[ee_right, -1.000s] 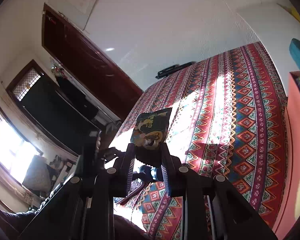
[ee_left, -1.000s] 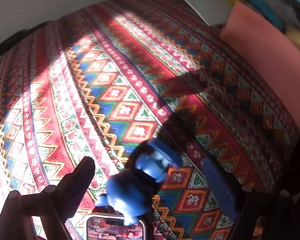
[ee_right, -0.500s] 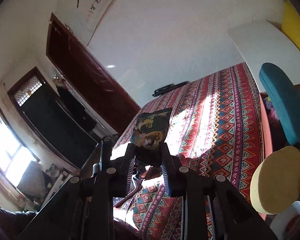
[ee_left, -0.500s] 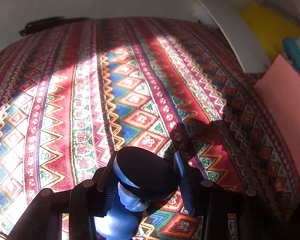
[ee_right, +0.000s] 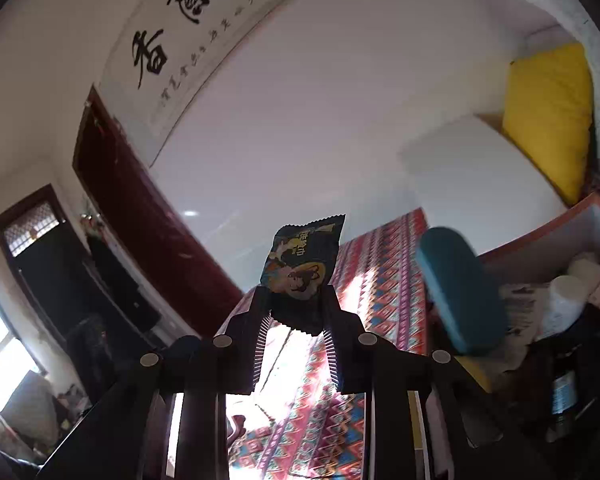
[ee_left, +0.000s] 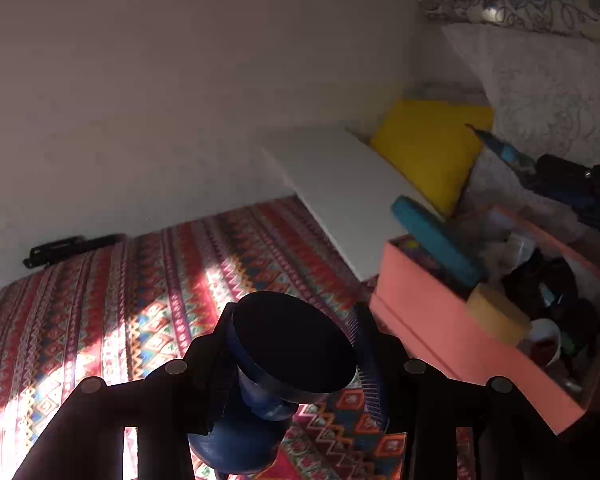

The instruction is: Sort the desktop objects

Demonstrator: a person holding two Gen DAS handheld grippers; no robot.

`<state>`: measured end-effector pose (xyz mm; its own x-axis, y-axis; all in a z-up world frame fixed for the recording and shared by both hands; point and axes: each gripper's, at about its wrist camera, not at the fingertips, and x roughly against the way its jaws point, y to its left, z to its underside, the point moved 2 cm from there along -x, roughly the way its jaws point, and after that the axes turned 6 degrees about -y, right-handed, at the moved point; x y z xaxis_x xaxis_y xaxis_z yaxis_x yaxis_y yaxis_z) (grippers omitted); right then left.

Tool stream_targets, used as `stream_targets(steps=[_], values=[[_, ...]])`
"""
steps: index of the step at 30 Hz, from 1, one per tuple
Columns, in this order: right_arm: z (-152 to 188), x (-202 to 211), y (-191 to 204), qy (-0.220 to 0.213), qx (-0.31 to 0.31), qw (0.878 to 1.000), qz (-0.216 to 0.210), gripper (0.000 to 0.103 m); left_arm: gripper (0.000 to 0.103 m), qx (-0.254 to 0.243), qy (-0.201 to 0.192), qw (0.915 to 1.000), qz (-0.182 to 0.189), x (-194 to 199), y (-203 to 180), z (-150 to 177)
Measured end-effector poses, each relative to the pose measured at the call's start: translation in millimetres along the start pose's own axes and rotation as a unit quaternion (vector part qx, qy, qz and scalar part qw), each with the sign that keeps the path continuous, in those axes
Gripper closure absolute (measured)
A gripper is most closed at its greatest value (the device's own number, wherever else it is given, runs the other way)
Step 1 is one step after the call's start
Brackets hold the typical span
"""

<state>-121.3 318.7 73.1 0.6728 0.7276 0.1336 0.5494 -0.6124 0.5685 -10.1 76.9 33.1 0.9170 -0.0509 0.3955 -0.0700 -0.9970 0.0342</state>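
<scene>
Fingers of the left gripper (ee_left: 292,344) clamp a blue figurine (ee_left: 260,408), its dark round base between them, raised left of the pink box (ee_left: 432,320). Right gripper (ee_right: 294,312) fingers pinch a dark snack packet (ee_right: 302,264), also left of that box.

A second ago my left gripper (ee_left: 292,360) stood open over the blue figurine (ee_left: 268,392), which lay on the patterned cloth (ee_left: 112,312) beside a phone. Now I have it clamped between the fingers and lifted off the cloth, its dark round base facing the camera; the phone is gone from view. Both cameras have tilted up and swung right: the coral box (ee_left: 460,344) with its teal case (ee_right: 460,292) now fills the right side, and the yellow cushion (ee_right: 548,116) has appeared.
</scene>
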Motion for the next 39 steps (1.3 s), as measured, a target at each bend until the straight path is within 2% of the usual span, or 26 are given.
stream_targets(steps=[5, 8, 10, 11, 13, 14, 15, 16, 17, 19, 21, 23, 29, 39], values=[[-21.8, 49.7, -27.6, -0.06, 0.02, 0.993, 0.104, 0.076, 0.057, -0.025, -0.041, 0.9969, 0.062, -18.6, -83.7, -48.4], [-26.9, 65.0, -50.5, -0.068, 0.005, 0.989, 0.133, 0.076, 0.057, -0.028, -0.042, 0.9935, 0.102, -46.8, -129.3, -69.4], [-28.8, 69.1, -68.8, -0.07, -0.006, 0.986, 0.15, 0.076, 0.057, -0.041, -0.042, 0.9921, 0.111, -68.5, -156.6, -77.5], [-27.9, 66.9, -78.3, -0.068, -0.014, 0.986, 0.154, 0.075, 0.056, -0.044, -0.042, 0.9928, 0.103, -79.9, -166.8, -79.9], [-24.2, 61.1, -102.2, -0.048, -0.031, 0.983, 0.175, 0.06, 0.054, -0.044, -0.038, 0.995, 0.082, -103.8, -184.4, -81.6], [-21.3, 61.2, -112.4, -0.045, -0.038, 0.978, 0.202, 0.048, 0.05, -0.04, -0.026, 0.9963, 0.072, -116.9, -190.5, -80.8], [-18.3, 61.3, -122.6, -0.043, -0.044, 0.972, 0.229, 0.019, 0.044, -0.04, -0.021, 0.9972, 0.059, -121.9, -193.4, -81.0], [-14.3, 65.8, -127.6, -0.046, -0.049, 0.967, 0.248, 0.008, 0.029, -0.041, -0.016, 0.998, 0.047, -127.0, -196.4, -81.2], [-14.6, 68.7, -130.3, -0.048, -0.053, 0.966, 0.247, 0.008, 0.014, -0.043, -0.027, 0.9982, 0.032, -123.9, -195.7, -80.7], [-17.0, 73.5, -129.1, -0.055, -0.055, 0.97, 0.231, 0.008, 0.0, -0.057, -0.066, 0.9962, -0.006, -109.8, -193.5, -81.4], [-18.0, 77.4, -127.6, -0.063, -0.053, 0.97, 0.227, 0.008, 0.0, -0.071, -0.098, 0.9917, -0.041, -96.2, -191.4, -82.9], [-17.0, 76.8, -126.0, -0.06, -0.051, 0.971, 0.225, 0.008, 0.0, -0.076, -0.105, 0.9902, -0.053, -87.5, -187.8, -86.6], [-15.0, 69.1, -114.0, -0.059, -0.05, 0.972, 0.221, 0.008, 0.0, -0.048, -0.098, 0.9927, -0.052, -73.5, -168.9, -86.4], [-4.0, 46.4, -60.3, -0.057, 0.007, 0.97, 0.236, 0.008, 0.0, -0.017, -0.076, 0.9954, -0.056, -46.8, -127.3, -64.7]])
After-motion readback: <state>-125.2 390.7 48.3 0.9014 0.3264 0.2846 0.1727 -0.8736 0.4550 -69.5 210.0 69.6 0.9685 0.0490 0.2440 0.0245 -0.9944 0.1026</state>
